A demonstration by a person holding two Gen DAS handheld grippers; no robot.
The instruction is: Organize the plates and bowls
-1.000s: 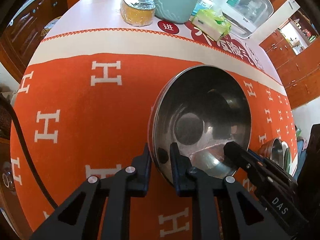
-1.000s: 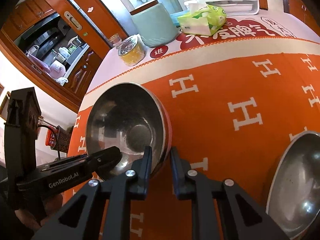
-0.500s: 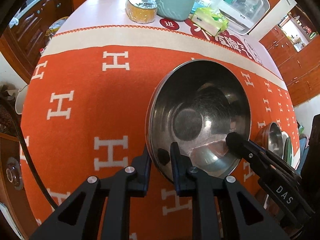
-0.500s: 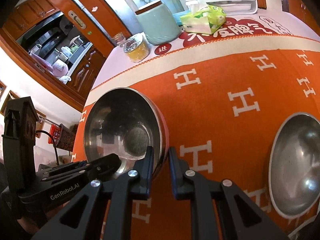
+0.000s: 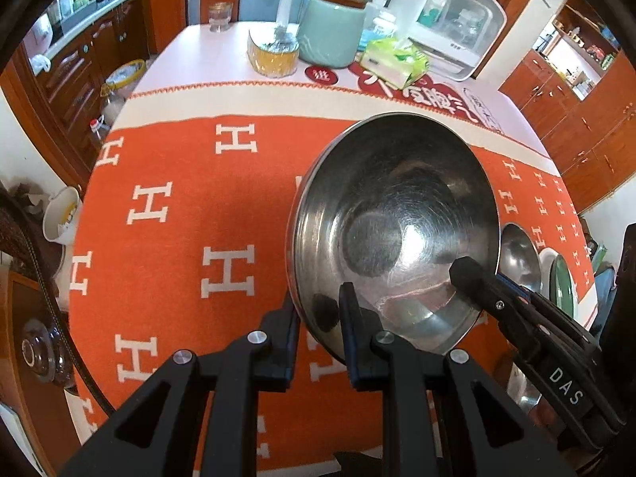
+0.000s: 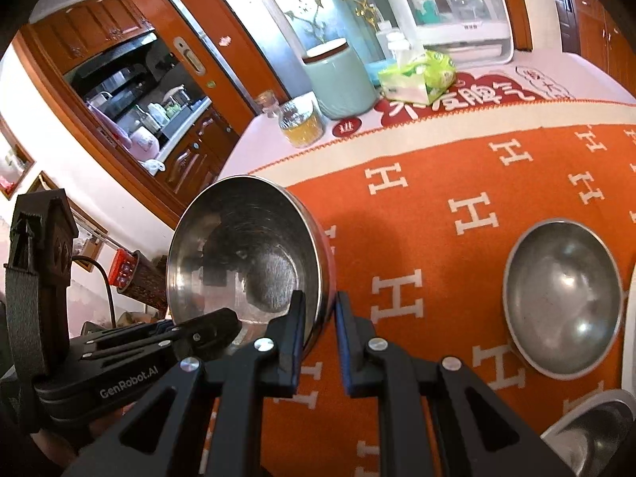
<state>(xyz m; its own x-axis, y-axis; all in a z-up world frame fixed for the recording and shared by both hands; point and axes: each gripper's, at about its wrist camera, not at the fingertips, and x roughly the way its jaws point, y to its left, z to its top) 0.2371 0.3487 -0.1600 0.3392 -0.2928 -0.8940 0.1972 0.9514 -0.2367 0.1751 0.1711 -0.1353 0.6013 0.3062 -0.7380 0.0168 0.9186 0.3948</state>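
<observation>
A large steel bowl (image 5: 397,230) is held in the air above the orange tablecloth, tilted. My left gripper (image 5: 318,318) is shut on its near left rim. My right gripper (image 6: 320,312) is shut on the opposite rim of the same bowl (image 6: 242,254). The right gripper's fingers (image 5: 473,274) show inside the bowl in the left wrist view; the left gripper's fingers (image 6: 210,332) show in the right wrist view. A second steel bowl (image 6: 562,298) rests on the cloth to the right, also seen in the left wrist view (image 5: 518,254).
Another steel dish (image 6: 596,429) and a green plate (image 5: 564,282) lie at the right table edge. At the back stand a pale green jar (image 5: 332,28), a yellow-filled glass jar (image 5: 274,53), a tissue pack (image 5: 395,63) and a white appliance (image 5: 453,20).
Both grippers have lifted the large bowl higher above the cloth, still shut on its rim. More of the table and the second bowl have come into view.
</observation>
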